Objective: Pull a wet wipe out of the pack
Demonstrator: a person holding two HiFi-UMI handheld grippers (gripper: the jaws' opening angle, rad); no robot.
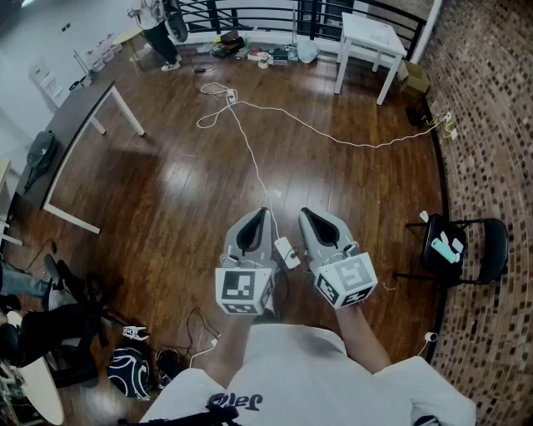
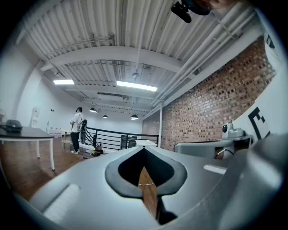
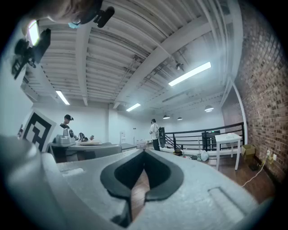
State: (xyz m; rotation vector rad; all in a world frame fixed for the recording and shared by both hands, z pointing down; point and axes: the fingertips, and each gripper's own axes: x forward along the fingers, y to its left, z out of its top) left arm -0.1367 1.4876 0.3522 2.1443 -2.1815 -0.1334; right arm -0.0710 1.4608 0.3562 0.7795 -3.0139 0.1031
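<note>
Head view, left to right, wooden floor (image 1: 166, 200) throughout.

1. Dark-topped table (image 1: 75, 125) on white legs, one, along the left wall.
2. Office chair (image 1: 75, 308), dark, one, at the lower left.
3. Person (image 1: 158, 33), one, standing far off at the upper left, beside the black railing (image 1: 250, 12).
4. White cable (image 1: 333, 133), one long run, looping across the floor from the upper middle to the brick wall (image 1: 491, 125) and trailing down toward the grippers.
5. Left gripper (image 1: 265, 210), one, held level over the floor. Jaws closed tip to tip, with nothing between them. The left gripper view (image 2: 144, 147) shows only floor through the gap behind the tips. Marker cube (image 1: 244, 289) at its rear.
6. Small white box (image 1: 287, 252), one, on the floor between the two grippers.
7. Right gripper (image 1: 304, 211), one, just beside the left and level with it. Jaws fully closed and empty. The right gripper view (image 3: 144, 152) shows the tips meeting over bare floor. Second marker cube (image 1: 346, 281) at its rear.
8. White table (image 1: 371, 37), one, at the upper right near the railing.
9. Black chair (image 1: 466, 250), one, against the brick wall at the right, well apart from both grippers.
10. Pale green packet (image 1: 445, 248), one, lying on that chair's seat. It may be the wipe pack, but it is too small to confirm. Neither gripper touches it.
</note>
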